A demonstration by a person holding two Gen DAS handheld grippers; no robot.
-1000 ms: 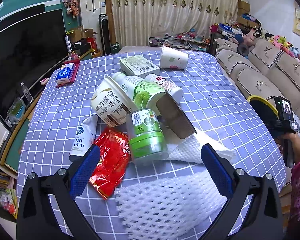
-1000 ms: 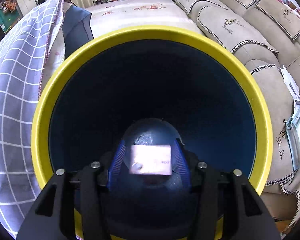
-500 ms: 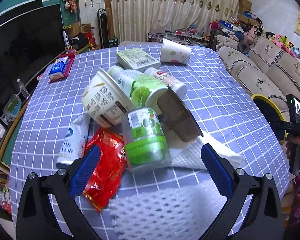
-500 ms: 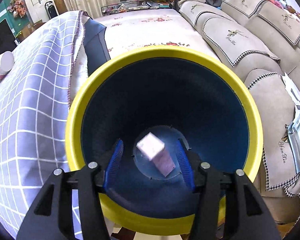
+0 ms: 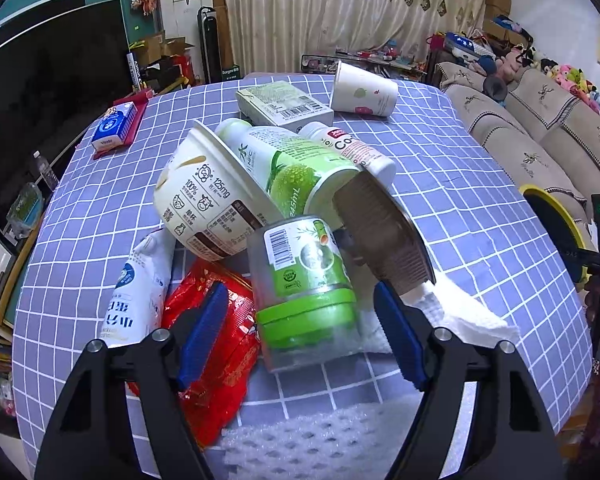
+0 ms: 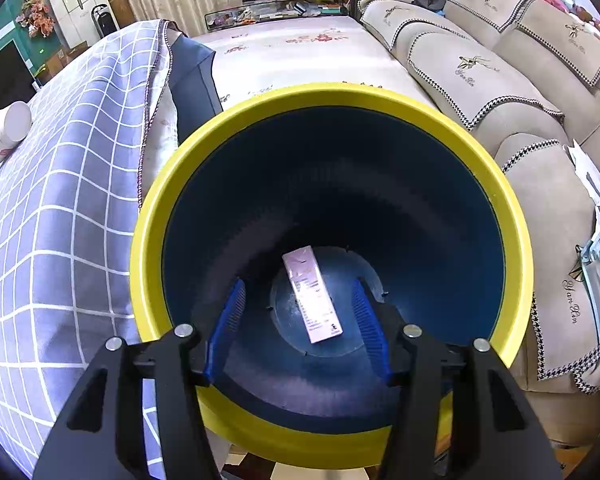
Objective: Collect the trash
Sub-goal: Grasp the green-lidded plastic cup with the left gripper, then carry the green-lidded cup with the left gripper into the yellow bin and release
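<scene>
A pile of trash lies on the checked tablecloth [image 5: 460, 184]. My left gripper [image 5: 300, 320] is open, its blue pads either side of a clear jar with a green lid [image 5: 304, 280] lying on its side. Around it are a red snack bag [image 5: 216, 344], a white pouch [image 5: 134, 296], a cream yoghurt cup [image 5: 204, 204], a green drink bottle [image 5: 296, 172], a brown paper cup [image 5: 384, 236] and white foam netting [image 5: 320, 444]. My right gripper [image 6: 298, 316] is open and empty above the yellow-rimmed blue bin [image 6: 512, 216]. A pink box [image 6: 312, 300] lies on the bin's bottom.
A green carton [image 5: 284, 104], a white paper cup [image 5: 364, 88] and a blue tissue pack [image 5: 114, 124] lie further back on the table. A white paper towel [image 5: 456, 316] sits under the pile. A beige sofa [image 6: 480, 60] stands behind the bin, which also shows in the left wrist view [image 5: 556, 220].
My right gripper opened and let go of the pink box, which fell to the bin's bottom, then rose above the bin. My left gripper moved in around the green-lidded jar.
</scene>
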